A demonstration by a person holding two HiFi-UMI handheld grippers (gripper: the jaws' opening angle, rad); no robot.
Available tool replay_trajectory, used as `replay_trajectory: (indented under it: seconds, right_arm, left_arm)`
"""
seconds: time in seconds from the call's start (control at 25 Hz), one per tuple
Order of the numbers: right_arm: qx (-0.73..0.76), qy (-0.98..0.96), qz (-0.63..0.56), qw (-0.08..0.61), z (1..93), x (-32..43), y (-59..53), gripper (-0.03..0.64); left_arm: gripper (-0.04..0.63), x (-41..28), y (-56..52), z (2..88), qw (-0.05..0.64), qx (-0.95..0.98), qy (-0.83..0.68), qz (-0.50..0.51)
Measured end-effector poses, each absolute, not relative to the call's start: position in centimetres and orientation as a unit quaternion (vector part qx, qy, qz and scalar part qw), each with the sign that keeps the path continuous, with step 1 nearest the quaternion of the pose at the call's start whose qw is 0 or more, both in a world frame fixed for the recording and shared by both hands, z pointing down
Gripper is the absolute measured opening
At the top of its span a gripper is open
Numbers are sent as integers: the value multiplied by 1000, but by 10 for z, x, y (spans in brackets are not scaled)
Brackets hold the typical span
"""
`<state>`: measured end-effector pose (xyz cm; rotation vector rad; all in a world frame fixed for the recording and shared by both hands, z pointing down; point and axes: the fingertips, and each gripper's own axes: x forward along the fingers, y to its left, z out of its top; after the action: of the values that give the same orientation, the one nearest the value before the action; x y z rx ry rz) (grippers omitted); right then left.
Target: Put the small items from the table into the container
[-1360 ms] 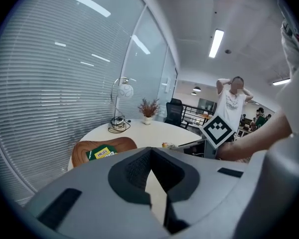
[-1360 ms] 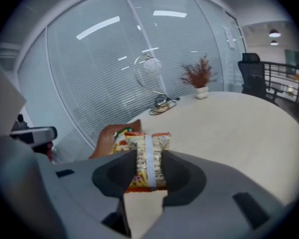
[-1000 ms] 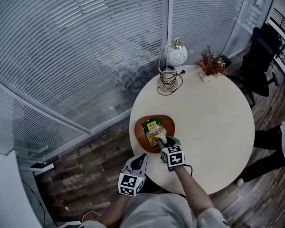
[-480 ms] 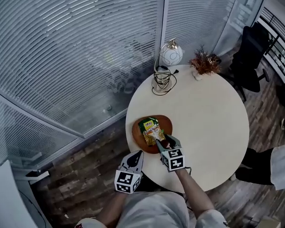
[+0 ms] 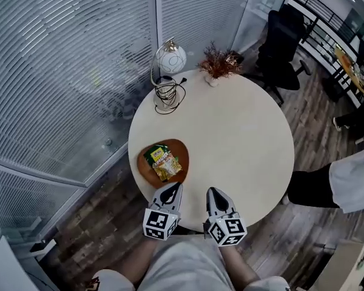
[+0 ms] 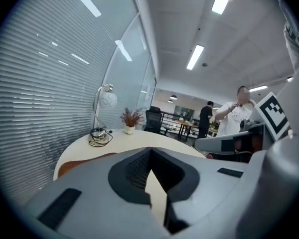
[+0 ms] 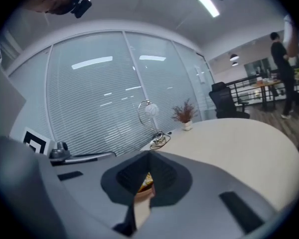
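Plainly, most of the scene is taken up by the round table, and its bare middle is judged to have been left free as working room. The brown container is set at the near left edge of the tabletop, probably so that it can be reached from where the person stands. The lamp with its coiled cable and the small plant are kept at the far edge, well apart from the container and out of the way. The snack packets are seen lying inside the container, one partly over the other, and no other loose small item can be made out on the tabletop, so the task is judged to be done or close to it. The left gripper and the right gripper are held side by side at the near edge, just beside the container but apart from it. Both are pointed across the table and tipped slightly downward. The jaws of each are clenched together with nothing between them.
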<state>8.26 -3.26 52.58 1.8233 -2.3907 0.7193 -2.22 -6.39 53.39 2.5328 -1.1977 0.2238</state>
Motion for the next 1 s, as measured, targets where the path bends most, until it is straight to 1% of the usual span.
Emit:
replay_trajectory:
  seconds: [0.12, 0.48, 1.0]
  right_arm:
    - [615, -748, 247, 17, 534, 98, -14, 15]
    - [639, -732, 234, 32, 536, 117, -1, 15]
    - [633, -741, 219, 46, 533, 110, 1, 15]
  left_arm:
    - [-6, -3, -61, 536, 163, 900, -395, 88]
    - [-6, 22, -58, 539, 159, 913, -362, 104]
    - [-6, 19, -55, 542, 158, 912, -362, 110]
